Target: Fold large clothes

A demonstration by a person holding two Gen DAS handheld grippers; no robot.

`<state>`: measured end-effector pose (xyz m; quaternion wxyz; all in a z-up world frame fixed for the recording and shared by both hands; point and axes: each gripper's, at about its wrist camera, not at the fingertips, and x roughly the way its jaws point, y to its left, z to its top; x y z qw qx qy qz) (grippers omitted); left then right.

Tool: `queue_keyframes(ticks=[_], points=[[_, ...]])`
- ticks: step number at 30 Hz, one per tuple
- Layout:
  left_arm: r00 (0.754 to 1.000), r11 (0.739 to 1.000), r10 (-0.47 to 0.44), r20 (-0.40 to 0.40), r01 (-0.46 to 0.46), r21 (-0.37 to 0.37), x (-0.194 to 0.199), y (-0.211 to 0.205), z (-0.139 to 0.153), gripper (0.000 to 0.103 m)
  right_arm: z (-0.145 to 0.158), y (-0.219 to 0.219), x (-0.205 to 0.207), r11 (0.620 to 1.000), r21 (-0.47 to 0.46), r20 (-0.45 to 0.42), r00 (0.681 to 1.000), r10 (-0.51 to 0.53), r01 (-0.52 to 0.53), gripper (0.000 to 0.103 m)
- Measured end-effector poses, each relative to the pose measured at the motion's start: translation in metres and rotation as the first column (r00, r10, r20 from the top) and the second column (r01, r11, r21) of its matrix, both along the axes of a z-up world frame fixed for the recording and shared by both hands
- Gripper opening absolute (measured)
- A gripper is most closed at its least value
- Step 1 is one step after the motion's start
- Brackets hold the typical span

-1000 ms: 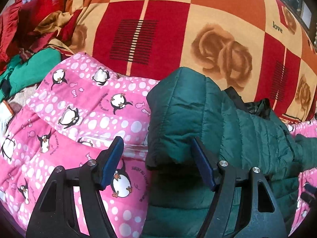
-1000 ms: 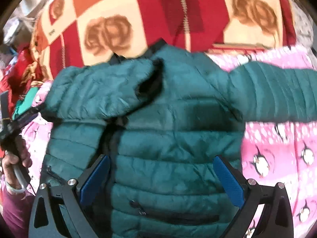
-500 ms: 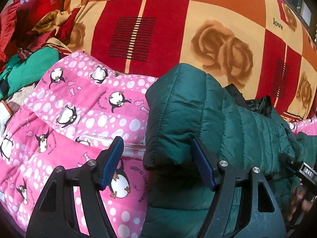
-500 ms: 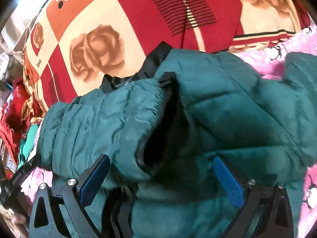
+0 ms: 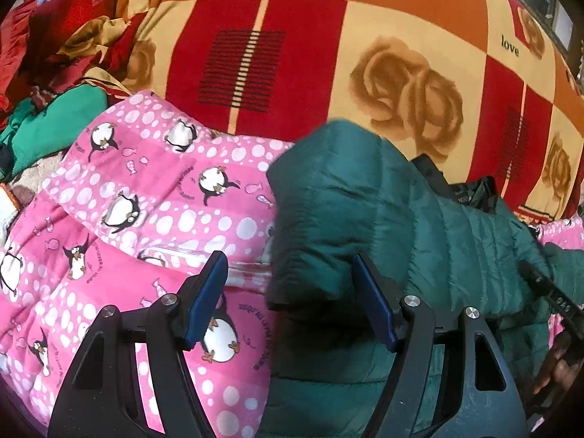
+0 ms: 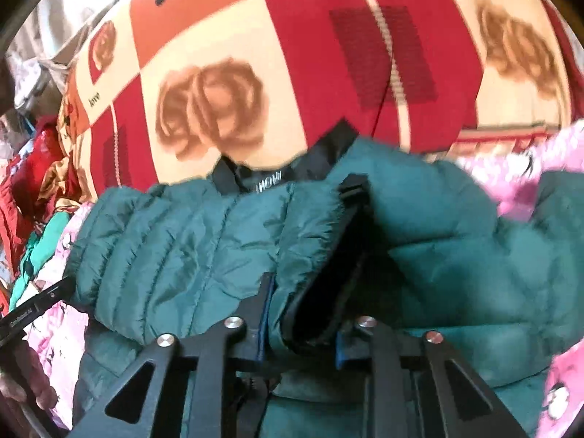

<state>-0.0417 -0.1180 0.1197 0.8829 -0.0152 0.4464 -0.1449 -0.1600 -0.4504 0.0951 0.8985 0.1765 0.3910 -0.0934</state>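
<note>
Right hand-held gripper (image 6: 299, 328) has just clamped onto the green puffer jacket's (image 6: 204, 241) sleeve cuff (image 6: 310, 255). Left hand-held gripper (image 5: 292, 303) stays spread at the fold. Carry cuff low across the chest, keeping the pinch firm.

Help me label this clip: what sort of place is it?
Probably a bedroom at home: a green puffer jacket lies on a pink penguin quilt over a rose-patterned blanket, with loose clothes heaped nearby.

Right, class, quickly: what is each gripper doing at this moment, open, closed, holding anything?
Left gripper: open, holding nothing, beside the folded sleeve.
Right gripper: jaws have just been closing, now shut on the sleeve cuff of the green puffer jacket.
</note>
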Motion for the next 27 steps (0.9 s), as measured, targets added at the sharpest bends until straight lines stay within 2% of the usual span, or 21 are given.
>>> queue_keyframes(ticks=[4,7,11,15,18,19,21,23,25,26,27], points=[[0.999,0.999,0.034,0.011,-0.034,0.001,0.002,0.013,0.005,0.071,0.026,-0.013,-0.016,0.994,-0.105,0.048,0.998,-0.039,0.044,0.020],[0.999,0.999,0.048,-0.001,-0.048,-0.004,0.004,0.018,0.004,0.071,0.033,-0.032,-0.026,0.986,-0.131,0.053,0.994,-0.095,0.101,0.019],[1.000,1.000,0.027,-0.007,-0.027,0.013,0.001,0.008,0.000,0.071,0.011,-0.058,-0.023,0.974,-0.146,-0.005,0.985,-0.174,0.171,0.019],[1.000,1.000,0.004,-0.006,-0.004,0.023,-0.002,-0.007,0.000,0.071,-0.012,-0.059,-0.007,0.961,-0.234,-0.043,0.986,-0.163,0.149,0.019],[1.000,1.000,-0.016,0.005,0.016,0.022,-0.003,-0.020,0.003,0.071,-0.012,-0.063,-0.004,0.967,-0.214,-0.053,0.987,-0.150,0.135,0.019],[1.000,1.000,-0.023,0.010,0.023,0.022,-0.003,-0.025,0.003,0.071,-0.008,-0.066,-0.008,0.972,-0.191,-0.056,0.987,-0.151,0.138,0.023],[0.999,0.999,-0.031,0.016,0.031,0.026,-0.001,-0.034,0.004,0.071,0.000,-0.067,-0.016,0.976,-0.166,-0.054,0.987,-0.152,0.141,0.045],[0.999,0.999,-0.039,0.020,0.038,0.031,0.004,-0.045,0.004,0.071,0.010,-0.061,-0.026,0.973,-0.179,-0.041,0.987,-0.153,0.143,0.051],[0.999,0.999,-0.040,0.019,0.039,0.037,0.009,-0.053,0.003,0.071,0.025,-0.051,-0.032,0.964,-0.229,-0.009,0.990,-0.141,0.135,0.056],[0.999,0.998,-0.039,0.014,0.038,0.041,0.013,-0.059,0.001,0.071,0.031,-0.047,-0.033,0.950,-0.275,-0.001,0.988,-0.155,0.149,0.067],[0.999,0.998,-0.038,0.010,0.038,0.042,0.016,-0.062,0.000,0.071,0.035,-0.047,-0.033,0.942,-0.295,0.005,0.986,-0.168,0.162,0.073]])
